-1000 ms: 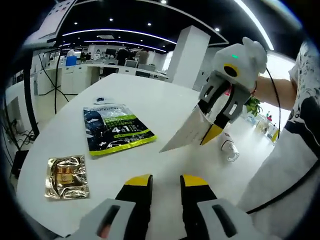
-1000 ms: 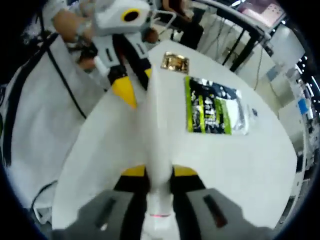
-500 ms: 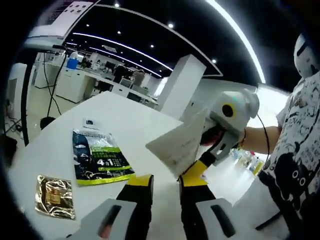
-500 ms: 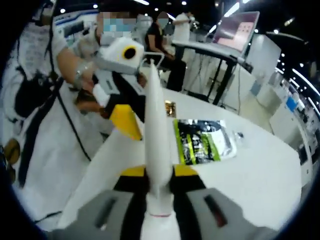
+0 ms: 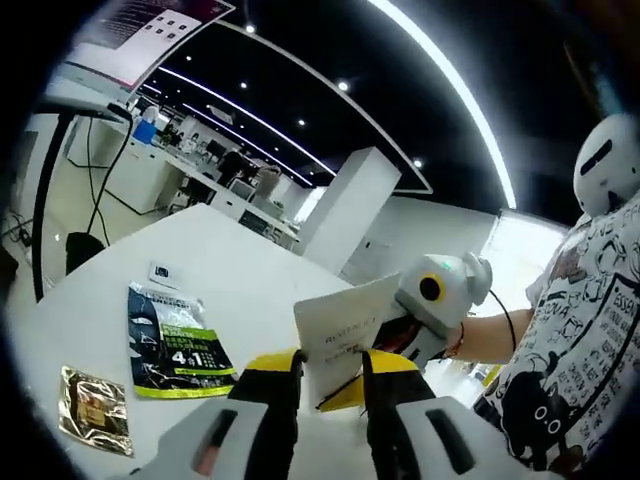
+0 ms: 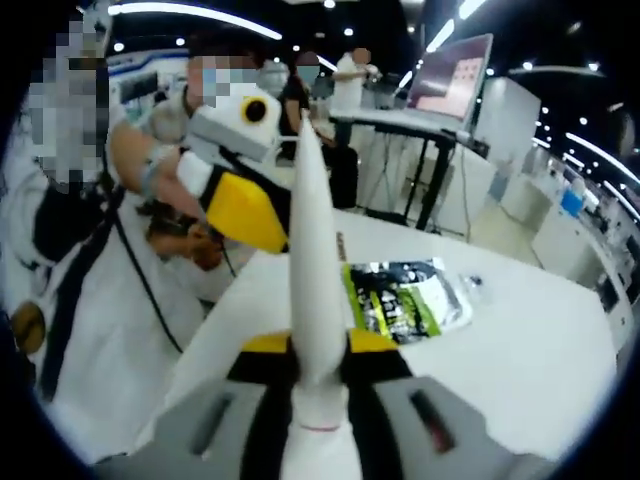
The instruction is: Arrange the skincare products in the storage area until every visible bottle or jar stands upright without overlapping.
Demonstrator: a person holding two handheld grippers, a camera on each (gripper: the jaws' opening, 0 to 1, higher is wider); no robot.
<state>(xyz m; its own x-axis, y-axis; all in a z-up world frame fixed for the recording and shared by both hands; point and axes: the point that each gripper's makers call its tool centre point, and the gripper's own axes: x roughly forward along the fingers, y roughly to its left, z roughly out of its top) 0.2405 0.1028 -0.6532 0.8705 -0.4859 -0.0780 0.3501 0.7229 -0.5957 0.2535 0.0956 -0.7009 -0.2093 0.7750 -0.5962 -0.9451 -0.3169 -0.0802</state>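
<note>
My right gripper [image 6: 305,345] is shut on a flat white packet [image 6: 303,240], seen edge-on and rising straight up from its jaws. In the left gripper view the same white packet [image 5: 340,335] hangs in the air, its lower corner dipping into the gap of my left gripper [image 5: 332,365], which stands open. The right gripper [image 5: 347,394] reaches in there from the right. The left gripper [image 6: 272,222] enters the right gripper view from the left, one yellow finger against the packet's side. A green-and-black pouch [image 5: 175,340] and a gold sachet [image 5: 95,420] lie flat on the white table [image 5: 240,280].
A small card [image 5: 162,270] lies beyond the pouch. The green-and-black pouch [image 6: 400,300] also lies on the table [image 6: 520,340] in the right gripper view. A person in a patterned shirt [image 5: 570,340] holds the grippers. Desks and seated people fill the background.
Both grippers have come together and the views have tilted upward. The white packet, held by the right gripper throughout, has moved in until its corner sits between the left jaws.
</note>
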